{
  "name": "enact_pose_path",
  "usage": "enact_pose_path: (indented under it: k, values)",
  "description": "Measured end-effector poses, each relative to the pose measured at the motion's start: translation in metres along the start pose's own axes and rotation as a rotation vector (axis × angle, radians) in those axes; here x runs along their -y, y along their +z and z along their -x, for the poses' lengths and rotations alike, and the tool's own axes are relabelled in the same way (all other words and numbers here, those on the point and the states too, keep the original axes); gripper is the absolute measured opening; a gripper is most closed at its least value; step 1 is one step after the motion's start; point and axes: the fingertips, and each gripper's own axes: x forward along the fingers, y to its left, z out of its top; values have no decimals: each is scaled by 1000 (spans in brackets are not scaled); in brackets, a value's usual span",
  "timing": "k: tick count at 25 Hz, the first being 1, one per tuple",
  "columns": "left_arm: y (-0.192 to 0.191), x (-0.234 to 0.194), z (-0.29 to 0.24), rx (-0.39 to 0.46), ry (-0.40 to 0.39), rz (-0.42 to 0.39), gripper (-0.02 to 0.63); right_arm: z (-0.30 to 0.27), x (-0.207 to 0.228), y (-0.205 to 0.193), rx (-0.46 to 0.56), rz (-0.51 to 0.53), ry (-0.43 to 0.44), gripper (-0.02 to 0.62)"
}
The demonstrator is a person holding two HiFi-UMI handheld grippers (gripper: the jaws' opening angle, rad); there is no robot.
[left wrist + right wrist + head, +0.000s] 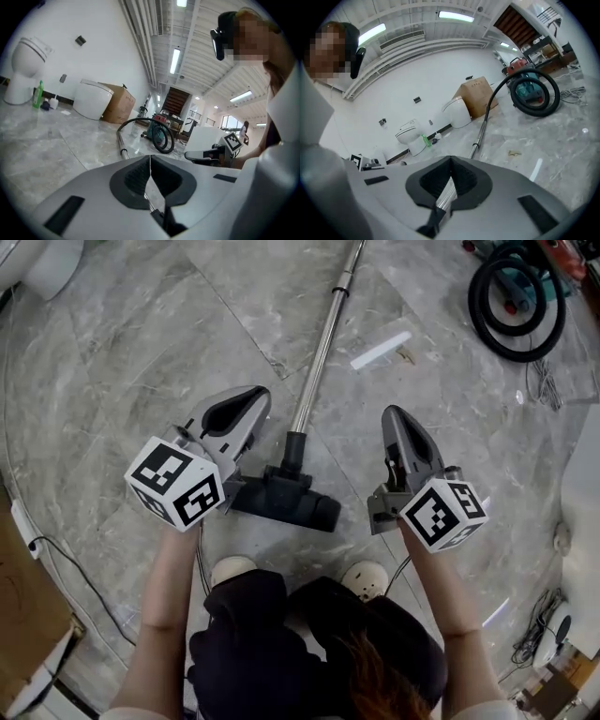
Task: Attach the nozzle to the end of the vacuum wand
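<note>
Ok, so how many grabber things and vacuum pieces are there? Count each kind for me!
Hand-held grippers: 2 (left hand-held gripper, right hand-held gripper)
Vacuum wand: 1
Nozzle: 1
Hose: 1
Vacuum cleaner: 1
Total: 6

Grey marble floor [141, 352]
Lying there: wand [319, 362] joined to black nozzle [281, 498], white strip [381, 351] nearby, coiled hose [516, 310] well apart.
</note>
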Motion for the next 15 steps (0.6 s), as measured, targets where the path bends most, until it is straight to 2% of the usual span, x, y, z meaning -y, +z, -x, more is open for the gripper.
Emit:
enact_pose_path:
  k: [2, 4, 6, 10, 12, 15]
  values:
    - [24, 5, 11, -10, 31, -15, 9, 8, -9, 24, 12, 24, -6, 15]
    - [59, 18, 26, 1, 41, 15, 8, 22, -29, 61, 26, 97, -4, 15]
    - [97, 39, 45, 14, 53, 32, 8, 41, -55, 99, 32, 156, -9, 14]
    - [178, 95, 77, 1, 95, -5, 8, 89, -111, 174, 27, 190, -49, 15]
    - [221, 128, 89, 1, 81, 12, 8, 111, -138, 212, 12, 195, -79, 15]
    - [297, 179, 110, 10, 19, 87, 8, 146, -175, 277, -5, 153, -142, 15]
